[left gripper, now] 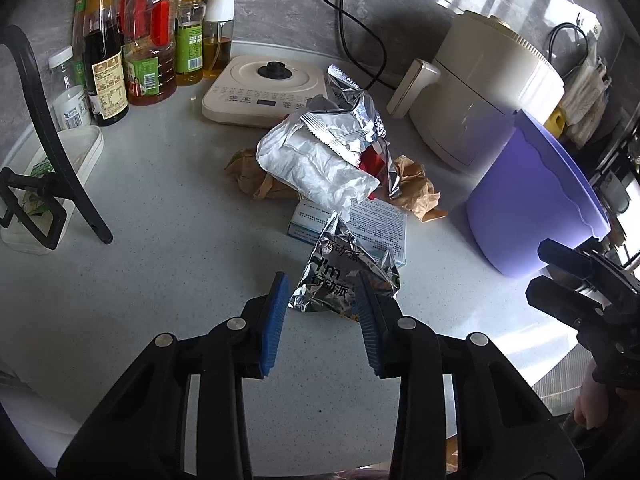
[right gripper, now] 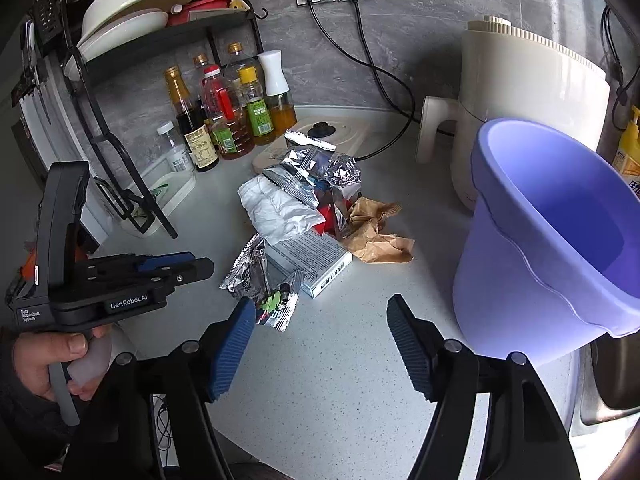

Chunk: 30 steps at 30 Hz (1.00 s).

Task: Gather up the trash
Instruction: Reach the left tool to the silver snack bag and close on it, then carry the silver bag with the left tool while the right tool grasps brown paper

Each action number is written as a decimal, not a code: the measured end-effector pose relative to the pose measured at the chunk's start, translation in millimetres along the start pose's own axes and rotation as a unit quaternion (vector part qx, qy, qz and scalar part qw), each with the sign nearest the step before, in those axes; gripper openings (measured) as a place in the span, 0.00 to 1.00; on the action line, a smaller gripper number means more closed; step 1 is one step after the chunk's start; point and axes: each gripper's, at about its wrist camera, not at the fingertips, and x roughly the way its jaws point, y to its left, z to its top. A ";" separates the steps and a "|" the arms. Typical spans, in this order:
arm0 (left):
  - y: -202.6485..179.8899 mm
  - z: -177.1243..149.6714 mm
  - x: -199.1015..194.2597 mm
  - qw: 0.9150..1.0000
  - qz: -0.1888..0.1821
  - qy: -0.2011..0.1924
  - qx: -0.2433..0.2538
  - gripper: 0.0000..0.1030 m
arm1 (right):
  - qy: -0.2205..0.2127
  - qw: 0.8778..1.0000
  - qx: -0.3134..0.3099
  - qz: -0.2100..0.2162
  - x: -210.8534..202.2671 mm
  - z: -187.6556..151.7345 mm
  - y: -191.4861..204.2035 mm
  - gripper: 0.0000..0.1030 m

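Foil glints on the small silver wrapper lying on the speckled grey bench, its near end between the blue pads of the left claw. From the left wrist camera the right-hand pad seems to brush the wrapper's edge while the left-hand pad stands clear, so the jaws are part-way apart and I cannot tell whether they press on it. Just past the wrapper, toward 12 o'clock, a printed white carton lies flat, and beyond it sits the heap: a crumpled white-and-silver bag, more foil packets, and brown paper at about 2 o'clock.

Seen from the right wrist camera, the right claw hangs above bare bench with its jaws wide apart and nothing between them; the same foil wrapper lies at its 11 o'clock, touching the left-hand pad's tip in the picture. A purple bucket stands at 2 o'clock, open mouth tilted toward the camera. A hand at 9 o'clock holds the other gripper's handle. Further back are a cream appliance, a flat cream cooker and a row of bottles.
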 end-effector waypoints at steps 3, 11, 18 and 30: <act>5.4 2.5 19.9 1.000 -0.003 0.014 -0.004 0.29 | 0.007 1.000 -0.010 -0.006 15.2 7.1 1.5 0.62; 15.3 7.4 64.1 0.999 -0.023 0.046 -0.009 0.10 | 0.014 0.997 -0.043 -0.056 59.9 23.6 2.1 0.57; 23.9 8.7 49.9 0.999 -0.034 0.024 -0.011 0.02 | 0.012 0.992 -0.086 -0.096 99.7 34.8 -3.9 0.62; 53.1 9.3 19.8 0.999 -0.018 -0.006 -0.046 0.02 | 0.027 0.989 -0.119 -0.086 138.6 44.2 -12.0 0.36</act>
